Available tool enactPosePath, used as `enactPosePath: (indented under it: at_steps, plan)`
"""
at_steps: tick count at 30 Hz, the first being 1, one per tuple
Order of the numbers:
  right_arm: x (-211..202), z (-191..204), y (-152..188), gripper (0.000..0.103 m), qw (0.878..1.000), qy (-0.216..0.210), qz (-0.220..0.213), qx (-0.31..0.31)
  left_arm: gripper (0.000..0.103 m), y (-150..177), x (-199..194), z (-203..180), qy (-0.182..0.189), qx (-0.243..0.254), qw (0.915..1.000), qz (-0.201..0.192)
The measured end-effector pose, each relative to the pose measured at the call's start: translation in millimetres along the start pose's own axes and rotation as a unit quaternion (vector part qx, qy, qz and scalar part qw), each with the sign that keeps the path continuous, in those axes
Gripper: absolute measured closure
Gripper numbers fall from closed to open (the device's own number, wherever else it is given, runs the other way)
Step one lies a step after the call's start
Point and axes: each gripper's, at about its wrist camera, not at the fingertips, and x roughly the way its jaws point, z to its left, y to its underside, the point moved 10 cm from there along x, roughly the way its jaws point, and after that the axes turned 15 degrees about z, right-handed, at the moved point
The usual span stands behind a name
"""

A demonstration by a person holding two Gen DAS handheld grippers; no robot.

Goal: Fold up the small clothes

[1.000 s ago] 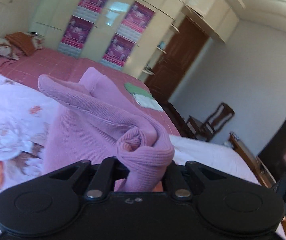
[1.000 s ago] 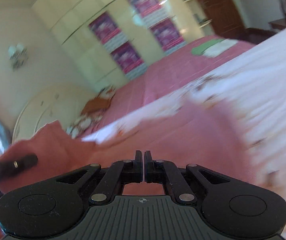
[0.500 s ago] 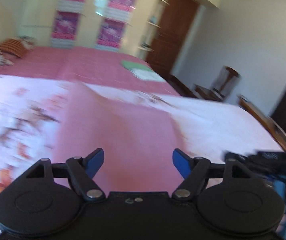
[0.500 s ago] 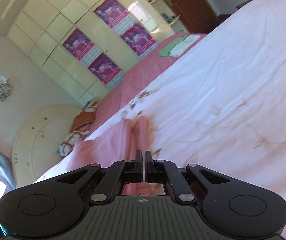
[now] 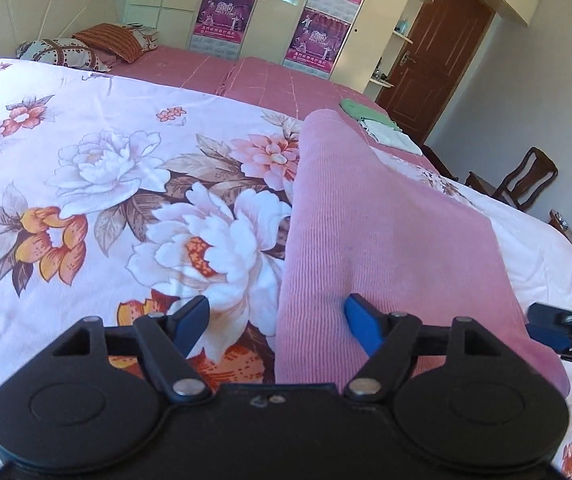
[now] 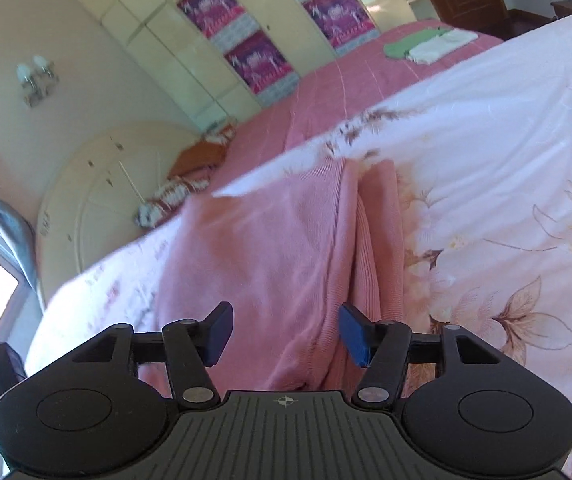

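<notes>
Pink garment (image 5: pixel 386 224) laid flat on the bed (image 5: pixel 85 168).
Soft, light knit; pinch its near hem. Left claw (image 5: pixel 275 322) spread; right claw (image 6: pixel 286 334) opening, gripping nothing.

Pink garment's (image 5: pixel 390 240) near end hidden behind gripper.

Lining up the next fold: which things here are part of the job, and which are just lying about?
Job: pink knit garment, left tool, right tool, floral bedspread.

Lying about: green and white folded clothes, pillows, chair.
</notes>
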Motion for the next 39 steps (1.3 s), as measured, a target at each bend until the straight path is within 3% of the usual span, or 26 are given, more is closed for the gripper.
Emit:
enactPosePath:
  at_steps: [3, 8, 9, 10, 11, 13, 15, 16, 19, 21, 23, 26, 27, 29, 31, 34, 37, 38, 39]
  plan:
    - [18, -8, 1, 0.045, 0.999, 0.031, 0.023, 0.003, 0.027, 0, 0, 0, 0.002, 0.008, 1.0, 0.0]
    - [31, -3, 4, 0.045, 0.998, 0.036, 0.04, -0.011, 0.027, 3, 2, -3, -0.008, 0.023, 0.9997, -0.006]
    - [35, -1, 1, 0.05, 0.999, 0.028, 0.041, -0.013, 0.028, 1, 1, -3, -0.007, 0.023, 0.9997, -0.003]
    - [37, -1, 0, 0.072, 0.999, 0.023, 0.043, -0.013, 0.033, -3, -2, -4, -0.004, 0.026, 0.9997, -0.001]
    - [40, -5, -1, 0.079, 0.998, 0.03, 0.047, -0.008, 0.036, -8, -8, -7, 0.0, 0.034, 0.9994, -0.006]
    - [42, -7, -5, 0.084, 0.998, 0.032, 0.047, -0.008, 0.039, -23, -18, -12, 0.002, 0.057, 0.9978, -0.034]
    - [40, -2, -6, 0.092, 0.997, 0.048, 0.039, -0.038, 0.039, -36, -12, -11, -0.02, 0.071, 0.9968, -0.032]
    - [38, 3, -6, 0.093, 0.996, 0.061, 0.032, -0.06, 0.04, -41, -5, -7, -0.031, 0.067, 0.9971, -0.021]
    - [31, 16, -6, 0.094, 0.991, 0.089, 0.008, -0.102, 0.045, -51, 8, -9, 0.002, 0.052, 0.9986, -0.002]
    - [19, 18, -8, 0.094, 0.989, 0.095, -0.008, -0.11, 0.045, -53, 6, -24, 0.008, 0.08, 0.9967, -0.005]
    - [5, 13, -9, 0.094, 0.989, 0.096, -0.019, -0.107, 0.044, -48, 17, -38, 0.002, 0.1, 0.9948, 0.018]
    - [10, -16, -6, 0.094, 0.992, 0.099, -0.002, -0.076, 0.04, -43, 36, -45, -0.015, 0.102, 0.9942, 0.031]
    - [21, -23, -2, 0.094, 0.994, 0.087, 0.025, -0.065, 0.04, -44, 37, -44, -0.01, 0.096, 0.9948, 0.03]
    - [22, -24, -3, 0.093, 0.996, 0.067, 0.023, -0.056, 0.039, -44, 33, -39, -0.001, 0.09, 0.9954, 0.03]
    - [10, -24, -10, 0.078, 0.997, 0.058, 0.012, -0.05, 0.037, -43, 31, -36, -0.003, 0.102, 0.9944, 0.029]
    - [-10, -37, -26, 0.07, 0.996, 0.072, -0.037, -0.035, 0.033, -43, 33, -35, -0.003, 0.1, 0.9945, 0.033]
    - [-9, -36, -33, 0.072, 0.996, 0.066, -0.044, -0.047, 0.028, -42, 37, -35, -0.008, 0.097, 0.9947, 0.032]
    - [-5, -33, -33, 0.076, 0.995, 0.07, -0.04, -0.064, 0.027, -42, 38, -34, -0.009, 0.096, 0.9948, 0.03]
    - [4, -36, -31, 0.092, 0.993, 0.087, -0.025, -0.071, 0.025, -42, 38, -33, -0.007, 0.095, 0.995, 0.029]
